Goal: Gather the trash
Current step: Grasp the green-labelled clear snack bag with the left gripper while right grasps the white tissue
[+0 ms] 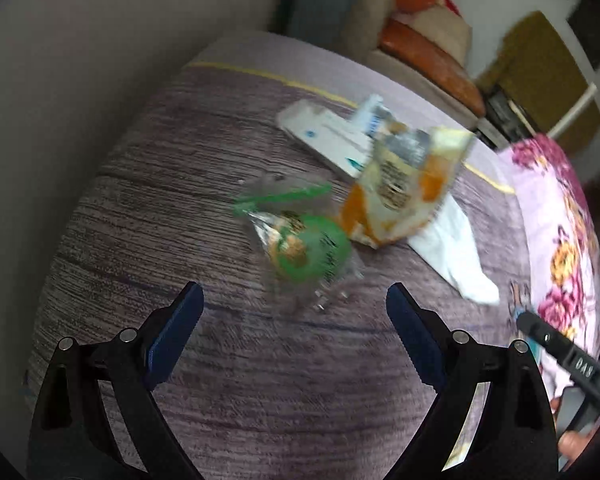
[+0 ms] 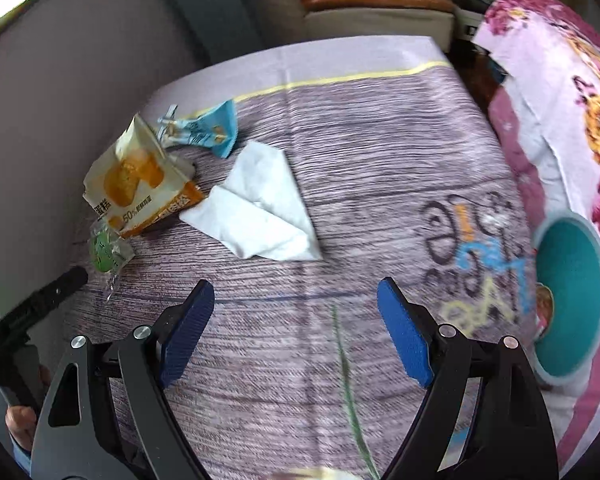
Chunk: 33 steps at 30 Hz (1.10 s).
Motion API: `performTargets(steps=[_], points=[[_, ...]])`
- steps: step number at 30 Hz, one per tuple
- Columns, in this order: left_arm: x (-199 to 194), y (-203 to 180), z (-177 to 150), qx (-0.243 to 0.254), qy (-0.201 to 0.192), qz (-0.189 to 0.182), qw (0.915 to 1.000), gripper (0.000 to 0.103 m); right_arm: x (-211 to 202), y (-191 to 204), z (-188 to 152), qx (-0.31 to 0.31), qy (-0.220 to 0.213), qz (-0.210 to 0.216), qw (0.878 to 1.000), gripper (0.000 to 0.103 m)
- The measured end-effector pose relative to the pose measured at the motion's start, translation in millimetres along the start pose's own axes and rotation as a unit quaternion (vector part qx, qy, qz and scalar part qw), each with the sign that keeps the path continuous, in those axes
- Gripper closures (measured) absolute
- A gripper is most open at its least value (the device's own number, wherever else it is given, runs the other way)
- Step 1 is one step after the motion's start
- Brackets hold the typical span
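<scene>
Trash lies on a purple wood-print tablecloth [image 1: 220,380]. A clear wrapper with a green round print [image 1: 308,248] sits just ahead of my left gripper [image 1: 296,300], which is open with nothing between its blue pads. Behind it stands an orange and white snack bag [image 1: 404,188], then a white tissue [image 1: 456,248] and a white and blue wrapper [image 1: 332,136]. In the right wrist view my right gripper [image 2: 296,292] is open and empty over bare cloth. The tissue [image 2: 260,204], snack bag [image 2: 140,180], blue wrapper [image 2: 204,128] and green wrapper [image 2: 108,252] lie ahead to its left.
A teal round bin [image 2: 568,296] stands at the right beside a pink floral cover [image 2: 560,80]. A thin green strand [image 2: 348,392] lies on the cloth under the right gripper. Cushioned seats [image 1: 428,52] stand beyond the table [image 2: 340,52]. The other gripper's black finger [image 1: 556,348] shows at the right.
</scene>
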State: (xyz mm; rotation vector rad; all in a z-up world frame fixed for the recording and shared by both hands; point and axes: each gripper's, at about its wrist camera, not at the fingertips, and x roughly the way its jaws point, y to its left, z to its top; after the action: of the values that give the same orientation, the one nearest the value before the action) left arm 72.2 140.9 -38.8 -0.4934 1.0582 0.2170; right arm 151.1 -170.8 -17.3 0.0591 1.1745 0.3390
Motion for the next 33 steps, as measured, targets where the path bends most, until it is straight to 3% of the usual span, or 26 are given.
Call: performTargets(steps=[15,23,27,30,32,33], points=[[38.4,20.6,20.2,-0.026,0.019,0.042,0.9986,0.01,59.0,20.5,42.1,-0.043,0.023,-0.014,0.999,0.024],[41.1,25.8,26.7,-0.015,0.012,0.049,0.9986,0.01,90.7,31.4,49.5,-0.077,0.028,-0.035,0.996,0.024],[40.2,24.7,26.8,0.001,-0.009,0.033,0.9994,0.01,95.3,40.3,43.2,-0.1,0.012,-0.044,0.994,0.024],[38.6,17.8,24.3,0.024,-0.02,0.032,0.999,0.029,94.6,48.9,36.5,-0.124,-0.001,-0.055,0.991,0.04],[37.5,16.8,22.0,0.033,-0.024,0.035,0.9986,0.052,92.6,53.2,32.9,-0.132,-0.004,-0.049,0.99,0.06],[37.4,13.3,21.6,0.036,-0.027,0.035,0.9984,0.054,91.4,55.4,31.2,-0.136,-0.004,-0.043,0.99,0.066]])
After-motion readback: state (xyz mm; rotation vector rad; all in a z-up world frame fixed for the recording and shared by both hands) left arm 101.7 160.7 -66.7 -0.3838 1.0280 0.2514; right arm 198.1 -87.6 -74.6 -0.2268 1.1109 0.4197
